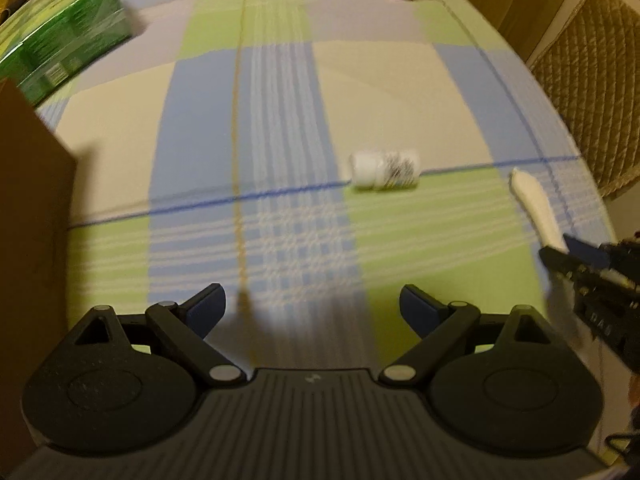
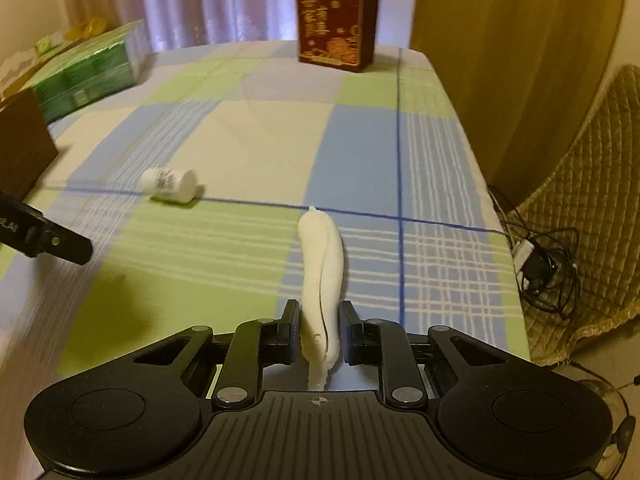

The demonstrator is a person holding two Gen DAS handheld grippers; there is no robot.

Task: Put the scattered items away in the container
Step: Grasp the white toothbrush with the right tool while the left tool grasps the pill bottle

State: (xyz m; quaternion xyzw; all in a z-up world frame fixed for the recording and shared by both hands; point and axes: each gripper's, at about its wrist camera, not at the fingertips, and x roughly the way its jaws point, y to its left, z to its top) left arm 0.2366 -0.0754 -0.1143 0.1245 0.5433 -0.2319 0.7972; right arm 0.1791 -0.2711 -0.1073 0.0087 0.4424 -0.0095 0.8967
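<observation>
- The right gripper (image 2: 319, 334) has its two fingers pressed on the near end of a long, soft white tube-shaped object (image 2: 322, 268), which sticks out forward above the checked green, blue and cream tablecloth (image 2: 224, 148).
- The left gripper (image 1: 312, 308) is spread wide and holds nothing.
- A small white plastic bottle (image 1: 384, 171) lies on its side on the cloth, well apart from both grippers.
- The brown cardboard box (image 1: 32, 216) at the left edge is probably the container.
- Advice: carry the white object level toward the box and loosen the fingers only when it is over the opening, because the soft body may bend or slip.
</observation>
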